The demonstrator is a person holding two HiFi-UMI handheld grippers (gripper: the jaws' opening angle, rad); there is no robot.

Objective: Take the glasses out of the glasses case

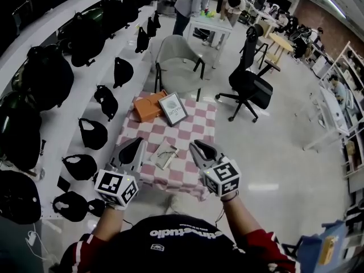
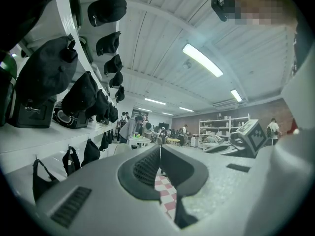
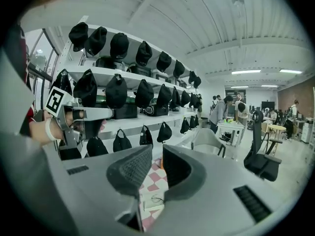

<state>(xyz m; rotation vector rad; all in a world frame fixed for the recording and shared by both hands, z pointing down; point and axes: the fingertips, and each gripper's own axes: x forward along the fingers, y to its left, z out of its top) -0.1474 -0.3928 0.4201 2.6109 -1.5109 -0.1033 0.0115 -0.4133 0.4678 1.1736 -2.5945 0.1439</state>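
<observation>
Glasses (image 3: 155,199) lie on the pale case (image 1: 165,154), low at the centre of the head view. The left gripper (image 1: 133,147) is closed and empty; the right gripper (image 1: 198,148) is slightly parted and empty. Reaching seems not yet begun: next, one gripper must descend onto the frame.

In the head view the glasses case (image 1: 165,154) is too small for us to tell open from closed, and the orange box (image 1: 149,108) at the table's far end is partly hidden behind a white framed card (image 1: 173,108). In the left gripper view the left gripper (image 2: 160,147) blocks all but a sliver of checked cloth (image 2: 165,190). In the right gripper view the right gripper (image 3: 157,149) hides most of the case, and the glasses (image 3: 157,198) are too small for detail.
</observation>
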